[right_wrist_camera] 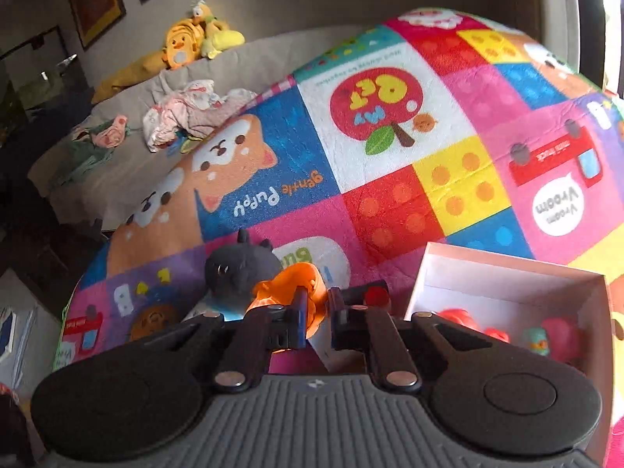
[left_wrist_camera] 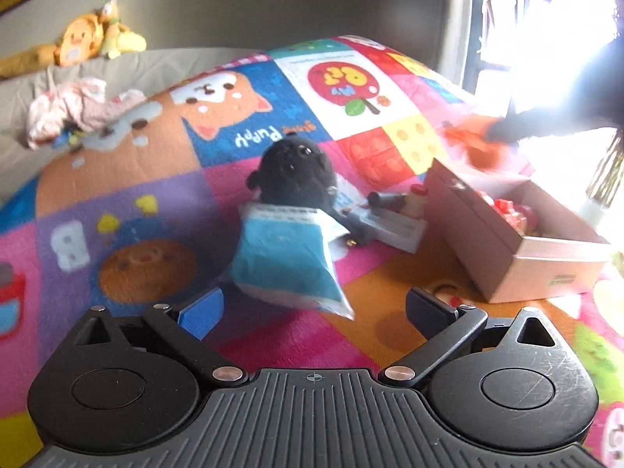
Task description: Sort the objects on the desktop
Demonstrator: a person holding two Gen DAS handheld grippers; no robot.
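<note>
My right gripper point(right_wrist_camera: 318, 306) is shut on an orange plastic toy point(right_wrist_camera: 292, 284), held above the patchwork play mat just left of the pink cardboard box point(right_wrist_camera: 507, 269). In the left wrist view the same orange toy point(left_wrist_camera: 477, 144) is a blur over the box's far end. The box point(left_wrist_camera: 518, 249) holds red and pink small toys point(right_wrist_camera: 460, 319). My left gripper point(left_wrist_camera: 316, 308) hangs open over the mat, nothing between its fingers. Ahead of it lie a blue packet point(left_wrist_camera: 284, 257), a black plush point(left_wrist_camera: 292, 171) and a white flat carton point(left_wrist_camera: 397, 226) with a dark pen point(left_wrist_camera: 386, 198) on it.
The bright play mat point(left_wrist_camera: 156, 179) covers the work surface. Behind it, a grey sofa point(right_wrist_camera: 128, 156) carries crumpled clothes point(right_wrist_camera: 183, 113) and yellow plush toys point(right_wrist_camera: 195, 39). A bright window point(left_wrist_camera: 546, 39) glares at the right.
</note>
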